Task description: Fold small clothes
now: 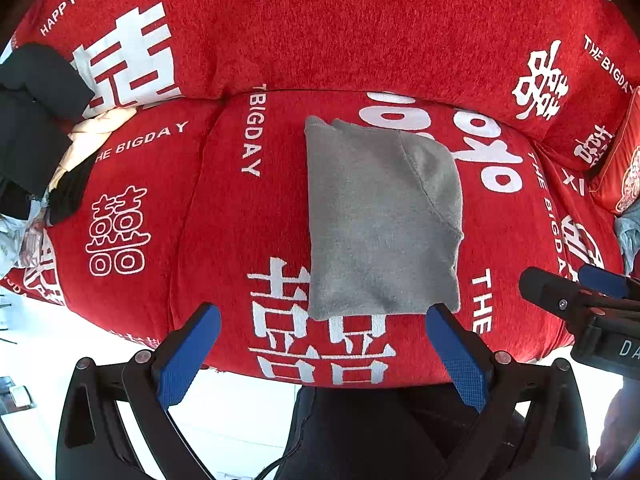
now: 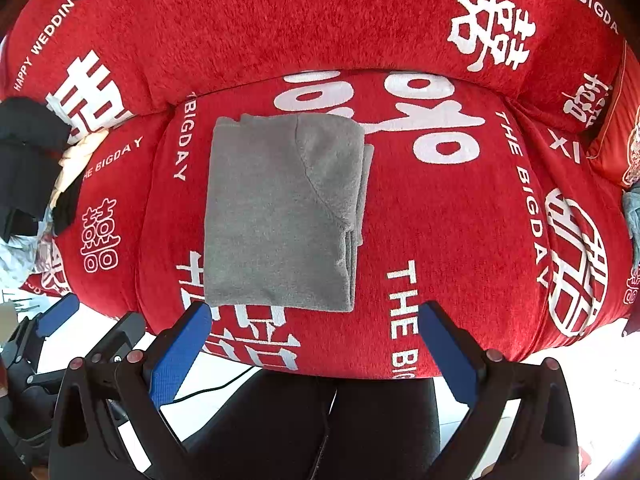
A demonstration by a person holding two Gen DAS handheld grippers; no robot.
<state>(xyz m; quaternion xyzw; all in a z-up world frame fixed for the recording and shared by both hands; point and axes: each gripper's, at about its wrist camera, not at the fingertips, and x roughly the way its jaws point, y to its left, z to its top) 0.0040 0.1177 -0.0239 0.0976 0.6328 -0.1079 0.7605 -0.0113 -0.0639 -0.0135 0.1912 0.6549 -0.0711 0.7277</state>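
Though folded — gray garment (image 1: 380,220) edges free

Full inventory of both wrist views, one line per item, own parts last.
folded grey fleece garment: 1, grey, flat on the middle seat cushion, touched by neither gripper
red sofa cover with white lettering: 1, red and white, over seat and backrest
pile of dark and cream clothes: 1 pile, black, cream and patterned, far left of the seat
red cushion: 1, red, far right
grey-blue cloth: 1, partly seen at the right edge
left gripper: 1, black with blue fingers, open, near the garment's front edge
right gripper: 1, black with blue fingers, open, empty
person's legs: dark trousers, below the grippers
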